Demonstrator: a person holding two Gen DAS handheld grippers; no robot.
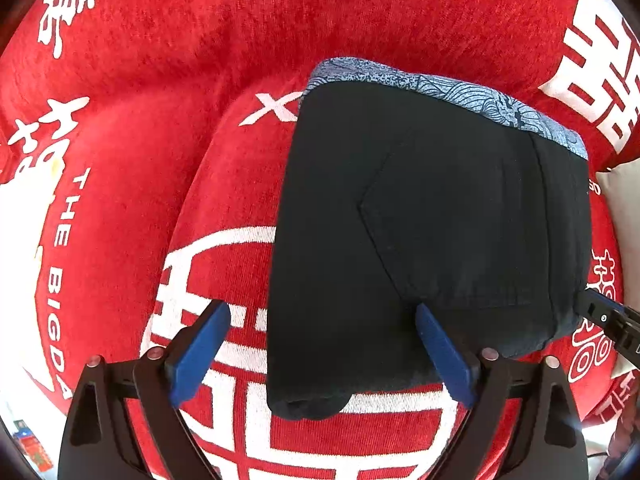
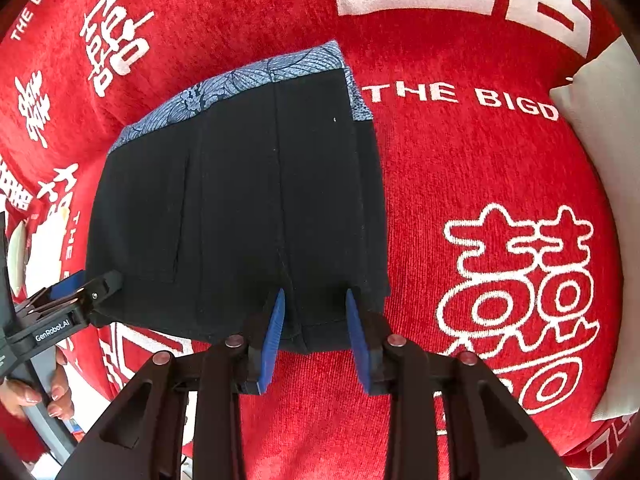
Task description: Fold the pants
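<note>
Pants [image 1: 432, 220], black and folded into a compact stack, lie on the red blanket [image 1: 160, 128] printed with white characters, with a strip of blue patterned lining [image 1: 440, 92] showing along the far edge. Starting at your left, your left hand-held gripper [image 1: 320, 344] hangs over the near left corner of the stack with its blue fingers [image 1: 200, 344] spread wide, released and gripping nothing; one finger sits over bare blanket, the other over the black cloth. Moving across, the pocket seam [image 1: 372, 232] runs over the top layer. On your right, your right hand-held gripper [image 2: 314, 332] is at the near edge of the stack, its fingers [image 2: 274, 336] parted on either side of a fold of black cloth, not clenched on it. Further right, a pale cushion [image 2: 600, 128] lies at the blanket's edge.
</note>
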